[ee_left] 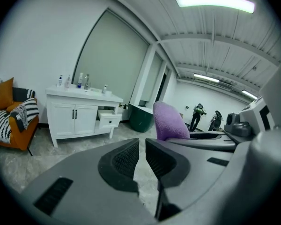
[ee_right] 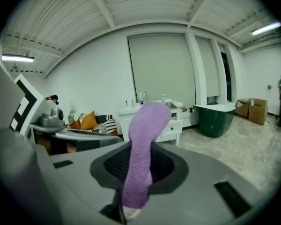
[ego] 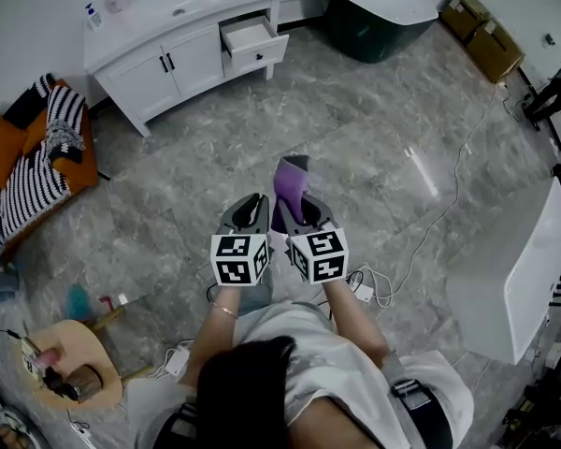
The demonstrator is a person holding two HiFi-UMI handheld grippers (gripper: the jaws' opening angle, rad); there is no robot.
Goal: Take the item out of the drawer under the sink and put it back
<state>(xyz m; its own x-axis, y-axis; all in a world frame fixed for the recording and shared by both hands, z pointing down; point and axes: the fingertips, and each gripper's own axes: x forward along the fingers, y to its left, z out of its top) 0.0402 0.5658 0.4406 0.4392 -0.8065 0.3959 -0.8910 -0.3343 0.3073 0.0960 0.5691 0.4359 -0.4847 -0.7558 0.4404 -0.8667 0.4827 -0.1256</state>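
A folded purple cloth (ego: 291,185) stands upright between the jaws of my right gripper (ego: 294,206), which is shut on it; the cloth (ee_right: 143,149) fills the middle of the right gripper view. My left gripper (ego: 254,204) is held close beside it on the left, shut with nothing between its pads (ee_left: 126,159). The cloth (ee_left: 170,121) shows just right of those jaws. Far ahead across the floor stands the white sink cabinet (ego: 164,59), its small drawer (ego: 253,42) pulled open; the drawer (ee_left: 108,119) also shows in the left gripper view.
A dark green bathtub (ego: 374,15) sits right of the cabinet. An orange sofa with striped cushions (ego: 33,162) is at the left, cardboard boxes (ego: 484,34) at the far right. A cable (ego: 441,211) trails over the grey marble floor. A round wooden table (ego: 70,368) is near my left.
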